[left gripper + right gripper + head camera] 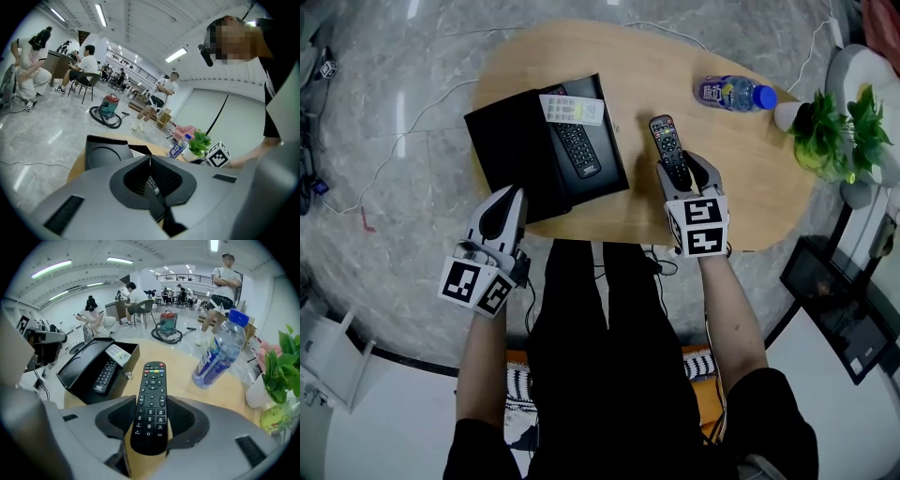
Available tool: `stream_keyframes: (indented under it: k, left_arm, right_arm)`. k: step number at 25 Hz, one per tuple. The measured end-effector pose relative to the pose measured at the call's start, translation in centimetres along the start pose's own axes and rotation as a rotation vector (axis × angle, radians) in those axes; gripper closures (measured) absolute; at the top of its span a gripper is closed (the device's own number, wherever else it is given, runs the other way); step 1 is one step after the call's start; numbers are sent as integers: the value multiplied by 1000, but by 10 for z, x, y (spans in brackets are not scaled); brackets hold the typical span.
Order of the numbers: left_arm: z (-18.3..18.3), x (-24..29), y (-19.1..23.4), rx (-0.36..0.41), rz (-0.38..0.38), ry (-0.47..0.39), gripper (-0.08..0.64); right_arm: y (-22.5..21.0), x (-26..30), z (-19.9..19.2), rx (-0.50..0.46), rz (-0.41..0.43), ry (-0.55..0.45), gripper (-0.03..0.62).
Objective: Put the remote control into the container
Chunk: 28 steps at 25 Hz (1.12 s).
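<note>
A black remote control (667, 145) is clamped lengthwise in my right gripper (684, 173) at the table's front right, its buttons facing up. In the right gripper view this remote control (151, 404) sits between the pads and hangs above the wood. The container, a black open box (511, 150), lies to its left on the table. Inside it are a second black remote (577, 146) and a white leaflet (573, 110). My left gripper (510, 199) is shut and empty at the box's front left corner, over the table edge.
A blue-capped water bottle (733, 94) lies at the table's (637, 70) far right, beside a potted green plant (839, 131). White cables run over the marble floor. In the gripper views, people sit and stand in the room behind, near a vacuum cleaner (168, 324).
</note>
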<state>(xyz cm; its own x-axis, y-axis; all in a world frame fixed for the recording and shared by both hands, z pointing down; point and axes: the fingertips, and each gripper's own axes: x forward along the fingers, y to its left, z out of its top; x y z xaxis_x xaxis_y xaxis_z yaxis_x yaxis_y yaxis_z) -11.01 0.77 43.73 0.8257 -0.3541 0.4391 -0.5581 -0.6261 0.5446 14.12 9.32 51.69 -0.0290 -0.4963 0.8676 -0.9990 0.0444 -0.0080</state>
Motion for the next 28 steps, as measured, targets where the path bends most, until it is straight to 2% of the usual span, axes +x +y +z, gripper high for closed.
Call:
stream_keyframes:
  k: [5,10,12,20,28]
  left_arm:
    - [4,-17,13,-10,28,-28,552]
    - [1,-33,22,-32,58,-51,552]
    - [-2,-40,27,-43,70,-54,552]
    - [-9,-62,49,-80,117,-77,552]
    - [-14,-69,59,-110,135,-82,552]
  right_arm:
    - [49,-3,32,-79,101,-27,376]
    - [106,6,40,-246,193,-2,376]
    - [122,11,42,-283,219,11,376]
    - [146,34,46,-310,253,58,377]
    - [159,45,53,-355,274,56,377]
